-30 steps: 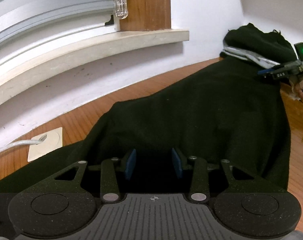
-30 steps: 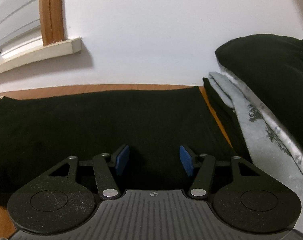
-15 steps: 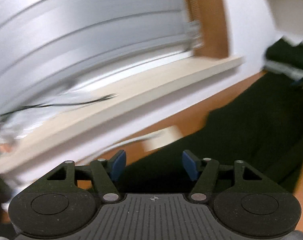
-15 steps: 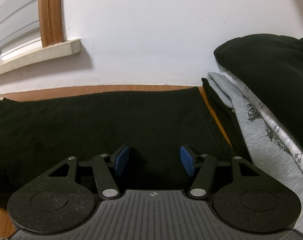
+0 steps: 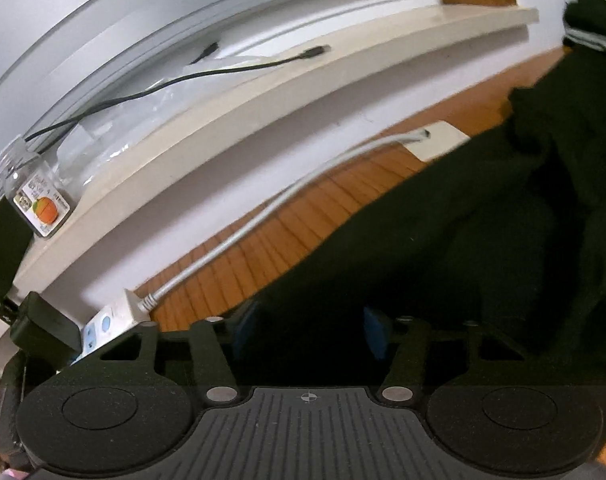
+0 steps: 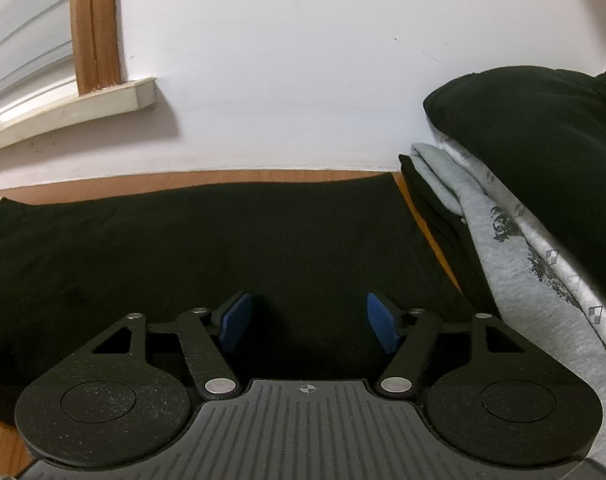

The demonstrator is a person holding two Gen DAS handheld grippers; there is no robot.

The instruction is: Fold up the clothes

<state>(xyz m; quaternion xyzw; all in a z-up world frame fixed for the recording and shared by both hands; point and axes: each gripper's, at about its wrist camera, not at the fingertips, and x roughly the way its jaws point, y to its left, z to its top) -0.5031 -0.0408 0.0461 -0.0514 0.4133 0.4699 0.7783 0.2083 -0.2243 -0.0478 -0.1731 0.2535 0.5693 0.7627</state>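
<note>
Wooden tabletop (image 6: 263,178) under black garment (image 6: 223,248), white wall (image 6: 303,60) behind; both grippers' jaws apart, empty.

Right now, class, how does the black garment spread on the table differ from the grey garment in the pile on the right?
The black garment lies spread flat across the wooden table; the grey garment is folded in a pile. The black one is plain; the grey one bears a dark print. The black one has nothing on top; the grey one lies under another black item.

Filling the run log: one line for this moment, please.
stage: fold underway | left gripper: closing over black garment edge | right gripper: opening above flat black garment
</note>
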